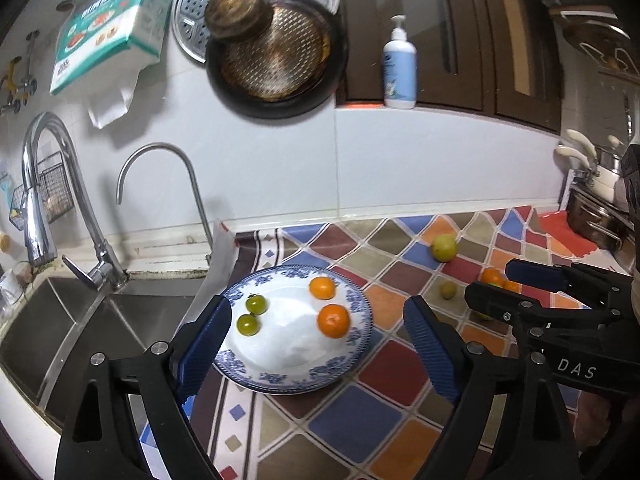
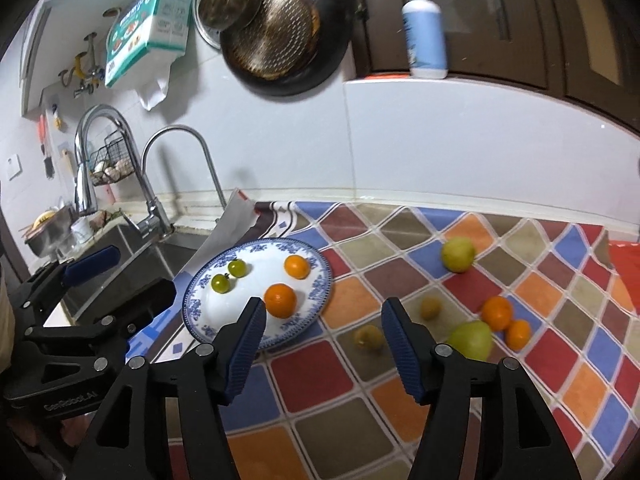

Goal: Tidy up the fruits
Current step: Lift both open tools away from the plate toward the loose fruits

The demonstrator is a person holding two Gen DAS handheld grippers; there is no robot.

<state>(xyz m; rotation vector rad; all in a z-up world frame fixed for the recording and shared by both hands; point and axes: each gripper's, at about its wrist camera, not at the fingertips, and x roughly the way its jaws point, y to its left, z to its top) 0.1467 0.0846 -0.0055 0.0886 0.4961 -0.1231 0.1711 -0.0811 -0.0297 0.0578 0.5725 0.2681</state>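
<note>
Fruits sit partly on the plate (image 1: 356,300): two oranges (image 1: 334,320) at 3 o'clock, two green tomatoes (image 1: 248,324) at 9. Others lie loose on the mat (image 2: 360,412). Left gripper (image 1: 318,344) and right gripper (image 2: 322,344) hang empty, fingers apart.

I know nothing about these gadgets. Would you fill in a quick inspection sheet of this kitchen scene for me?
Surface: patterned counter mat, colourful diamonds.
Job's things: blue-rimmed plate holding two oranges and two small green fruits; loose on the mat, two pears, two oranges, two small yellowish fruits.
Clutter: nothing seen on the mat besides fruit.
Grippers: left gripper above the plate, jaws open, empty; right gripper over the mat beside the plate, jaws open, empty.
Cables: nothing seen.
Surroundings: sink with two taps, hanging pan, soap bottle, tissue pack.
</note>
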